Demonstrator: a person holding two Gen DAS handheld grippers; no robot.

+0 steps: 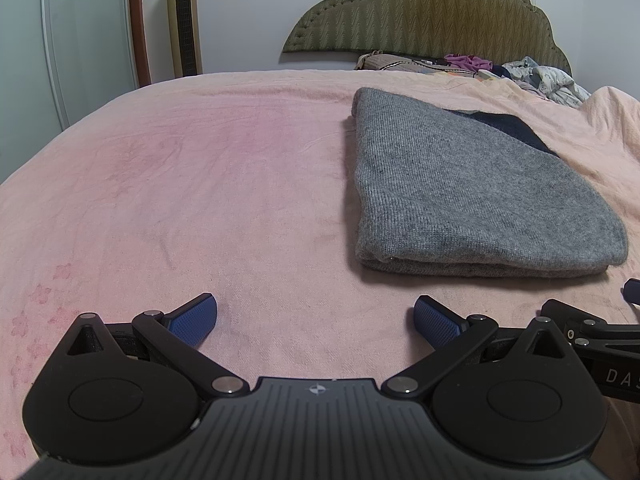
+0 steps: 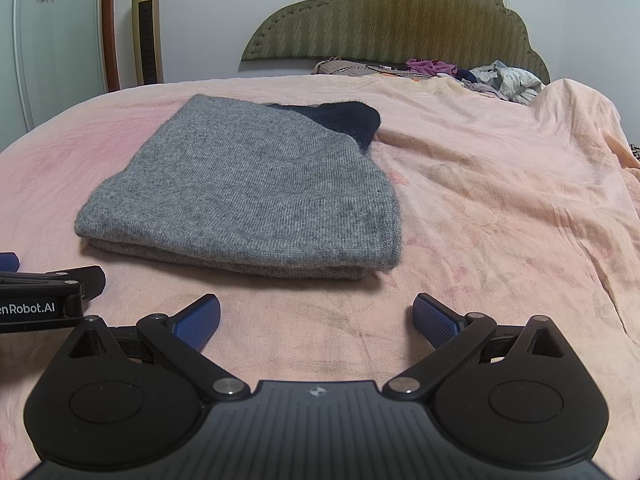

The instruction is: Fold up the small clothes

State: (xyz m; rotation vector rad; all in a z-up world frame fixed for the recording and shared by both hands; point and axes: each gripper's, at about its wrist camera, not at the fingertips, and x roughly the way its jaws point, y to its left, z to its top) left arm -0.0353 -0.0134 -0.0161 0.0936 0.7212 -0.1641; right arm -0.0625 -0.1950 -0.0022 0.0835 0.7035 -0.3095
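1. One grey knitted garment (image 2: 248,188), folded into a flat stack, lying on the pink bedspread (image 2: 480,200) of the bed; a dark navy part (image 2: 344,118) shows at its far right corner. In the left wrist view the same garment (image 1: 460,184) lies to the right of centre, just beyond the fingers.
2. One left gripper (image 1: 316,318), low over the bedspread (image 1: 180,180) at the near edge, blue-padded fingers (image 1: 194,318) spread wide, nothing between them. Its side shows at the left edge of the right wrist view (image 2: 52,288).
3. One right gripper (image 2: 316,318), near the folded garment's near edge but apart from it, fingers (image 2: 434,318) spread wide and empty. Part of it enters the left wrist view at the right edge (image 1: 592,328).
4. One padded olive headboard (image 2: 396,16) against the far wall.
5. One heap of loose clothes (image 2: 460,72), mixed colours, at the far end of the bed below the headboard.
6. One gold tower fan (image 2: 148,28), upright, far left, beside a wooden frame edge (image 2: 110,24).
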